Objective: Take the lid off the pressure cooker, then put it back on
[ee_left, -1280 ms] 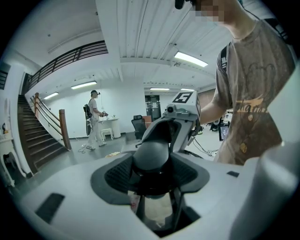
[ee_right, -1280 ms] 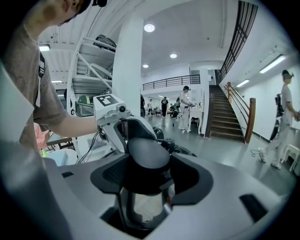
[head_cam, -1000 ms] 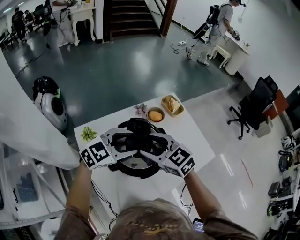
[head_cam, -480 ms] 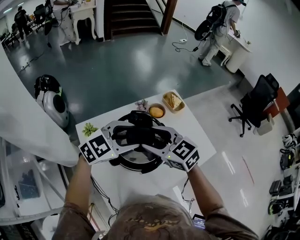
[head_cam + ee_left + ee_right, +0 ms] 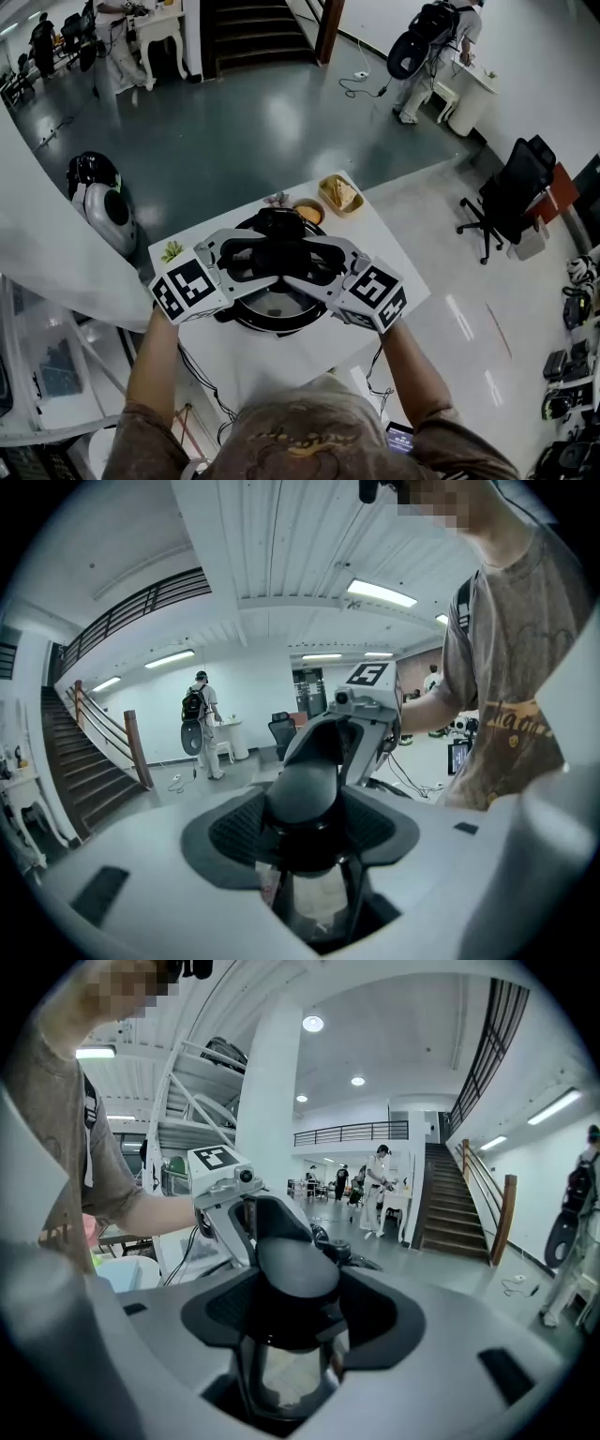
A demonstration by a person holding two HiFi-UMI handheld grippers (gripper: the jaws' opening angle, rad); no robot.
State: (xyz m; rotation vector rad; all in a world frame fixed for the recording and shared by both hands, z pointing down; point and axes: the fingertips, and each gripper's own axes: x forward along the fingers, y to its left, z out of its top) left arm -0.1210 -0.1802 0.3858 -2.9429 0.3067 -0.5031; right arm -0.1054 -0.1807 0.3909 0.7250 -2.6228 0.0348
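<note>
The left gripper has its jaws spread wide and closed on one end of the black handle, which fills the space between them, with the ribbed pads pressing on either side. That handle belongs to the lid, which hangs straight below the jaws over the pressure cooker. From above I cannot tell whether the lid has come clear of the pot's rim. The right gripper faces the left one and holds the other end of the same handle, its jaws just as wide.

Beyond the jaws, near the far edge of the table, stand two small bowls of food.

The main risk, as I judge it, is the shared grip. The handle looks smooth and rounded, so if one hand rises or pulls ahead of the other, the lid would tip and could slide out of a pair of jaws. A tilted lid could also catch on the pot's rim or swing out into the bowls. Going back on, it could jam if it is set down crooked
</note>
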